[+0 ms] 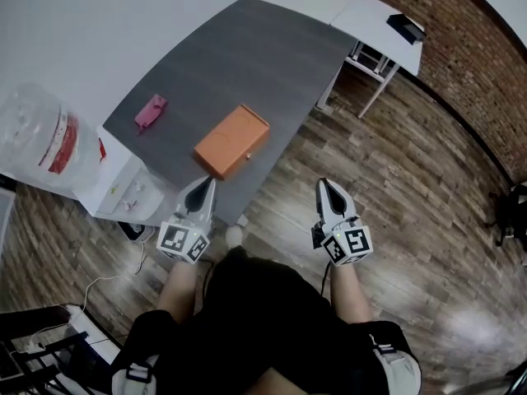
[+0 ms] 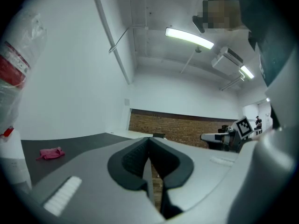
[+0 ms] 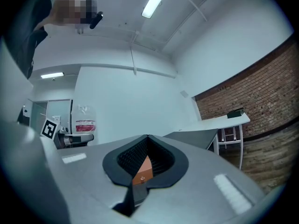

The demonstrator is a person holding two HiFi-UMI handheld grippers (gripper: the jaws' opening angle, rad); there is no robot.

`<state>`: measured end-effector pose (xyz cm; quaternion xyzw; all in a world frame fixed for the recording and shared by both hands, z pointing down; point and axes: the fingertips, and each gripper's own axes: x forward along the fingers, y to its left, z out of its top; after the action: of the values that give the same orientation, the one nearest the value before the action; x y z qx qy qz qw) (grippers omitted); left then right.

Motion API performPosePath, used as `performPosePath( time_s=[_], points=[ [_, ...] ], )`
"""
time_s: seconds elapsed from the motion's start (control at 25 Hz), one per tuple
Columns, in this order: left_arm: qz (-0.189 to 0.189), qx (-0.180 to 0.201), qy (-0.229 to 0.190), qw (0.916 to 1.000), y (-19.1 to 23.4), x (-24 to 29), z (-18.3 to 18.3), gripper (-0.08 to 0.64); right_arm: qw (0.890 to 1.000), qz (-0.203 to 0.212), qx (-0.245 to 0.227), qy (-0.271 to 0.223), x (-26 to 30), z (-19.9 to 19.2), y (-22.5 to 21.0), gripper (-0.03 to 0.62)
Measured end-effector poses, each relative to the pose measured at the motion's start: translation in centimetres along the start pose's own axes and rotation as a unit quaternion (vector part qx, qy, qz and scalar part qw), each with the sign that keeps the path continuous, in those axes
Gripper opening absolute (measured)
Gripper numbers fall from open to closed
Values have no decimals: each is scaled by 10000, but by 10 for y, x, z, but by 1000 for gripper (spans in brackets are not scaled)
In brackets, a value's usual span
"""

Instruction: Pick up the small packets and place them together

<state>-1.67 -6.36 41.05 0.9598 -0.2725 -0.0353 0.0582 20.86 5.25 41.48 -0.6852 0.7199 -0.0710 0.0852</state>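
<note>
A small pink packet (image 1: 151,109) lies on the dark grey table (image 1: 247,56), toward its left edge; it also shows as a pink packet (image 2: 51,153) at the left of the left gripper view. An orange box (image 1: 232,140) sits near the table's front edge. My left gripper (image 1: 207,182) is shut and empty, level, just short of that edge below the box. My right gripper (image 1: 323,184) is shut and empty over the wooden floor, right of the table. Through the hollow behind the right gripper's (image 3: 147,137) shut tips the orange box (image 3: 142,170) shows in the distance. The left gripper's (image 2: 149,139) tips meet.
A water dispenser with a clear bottle (image 1: 41,138) stands at the table's left end. A white table (image 1: 370,15) with a black object (image 1: 408,27) stands at the back right, before a brick wall (image 1: 461,48). A cable (image 1: 107,280) lies on the floor.
</note>
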Motion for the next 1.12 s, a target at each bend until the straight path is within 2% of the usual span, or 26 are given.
performPosePath(
  time_s=[0.32,0.6,0.92,1.12],
  points=[
    [-285,5,318,9991,44,36,-13,0,9996,-69,-84,260,55,-12,4,2],
    [-478,-251,883,9946,66,50,-58,0,9959,43,-125,894,91,-60,17,2],
    [-694,-243,1527,9855,77,49,-102,3,9823,237,-402,1813,116,-120,32,2],
    [-952,-46,1828,9785,81,54,-120,20,9706,296,-584,2315,131,-152,36,3]
  ],
)
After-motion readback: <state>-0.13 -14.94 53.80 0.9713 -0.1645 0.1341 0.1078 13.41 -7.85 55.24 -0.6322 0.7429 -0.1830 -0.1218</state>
